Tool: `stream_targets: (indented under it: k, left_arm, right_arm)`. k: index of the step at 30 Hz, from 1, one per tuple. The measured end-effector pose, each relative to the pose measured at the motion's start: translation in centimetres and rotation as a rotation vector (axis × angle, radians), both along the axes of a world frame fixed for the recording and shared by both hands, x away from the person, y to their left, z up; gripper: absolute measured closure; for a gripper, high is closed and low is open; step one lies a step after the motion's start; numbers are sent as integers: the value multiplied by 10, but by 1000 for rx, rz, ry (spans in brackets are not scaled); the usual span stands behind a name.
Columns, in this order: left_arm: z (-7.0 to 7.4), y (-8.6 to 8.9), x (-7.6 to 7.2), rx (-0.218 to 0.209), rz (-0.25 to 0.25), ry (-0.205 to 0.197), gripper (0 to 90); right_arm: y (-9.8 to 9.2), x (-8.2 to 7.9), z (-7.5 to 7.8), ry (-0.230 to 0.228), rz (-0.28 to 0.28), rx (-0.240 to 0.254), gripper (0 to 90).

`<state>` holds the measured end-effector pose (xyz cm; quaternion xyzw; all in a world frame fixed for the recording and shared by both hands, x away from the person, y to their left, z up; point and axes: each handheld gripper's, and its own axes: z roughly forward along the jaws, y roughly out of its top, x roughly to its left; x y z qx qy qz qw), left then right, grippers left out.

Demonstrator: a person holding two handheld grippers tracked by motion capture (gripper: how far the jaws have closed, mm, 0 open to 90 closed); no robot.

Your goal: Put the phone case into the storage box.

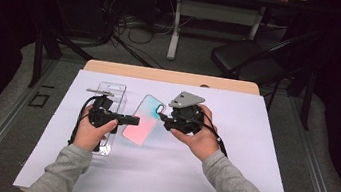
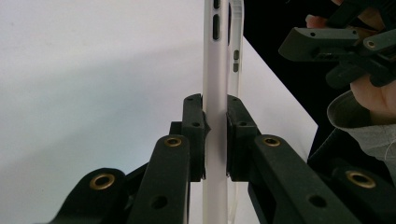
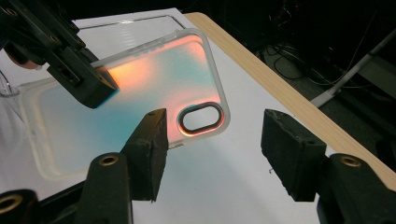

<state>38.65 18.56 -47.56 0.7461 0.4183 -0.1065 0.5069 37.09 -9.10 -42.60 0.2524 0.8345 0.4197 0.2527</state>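
Note:
A translucent phone case (image 1: pixel 142 120) with a pink-to-teal gradient is held above the white sheet at the table's middle. My left gripper (image 1: pixel 133 120) is shut on its left long edge. In the left gripper view the pads (image 2: pixel 196 135) squeeze a white slab (image 2: pixel 215 70) edge-on, with a clear rim (image 2: pixel 236 56) beside it. My right gripper (image 1: pixel 163 120) stands open at the case's far corner. In the right gripper view its jaws (image 3: pixel 212 154) are apart with nothing between them, the left one in front of the case (image 3: pixel 154 79) near the oval camera cutout (image 3: pixel 201 117).
A clear plastic box (image 1: pixel 111 91) lies on the white sheet (image 1: pixel 231 150) under my left hand. The wooden table edge (image 1: pixel 171 76) runs behind it. Beyond the table are a folding chair (image 1: pixel 245 56), a desk leg (image 1: pixel 174 31) and cables on the floor.

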Motion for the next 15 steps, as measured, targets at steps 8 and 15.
stream_targets:
  k: [8,15]
  left_arm:
    - [2,1,-1,-6,5,-19,815]
    - [3,1,-3,-7,14,-42,816]
  right_arm:
    - [-2,-1,-2,28,-6,55,388]
    - [-11,0,-5,78,-17,113,339]
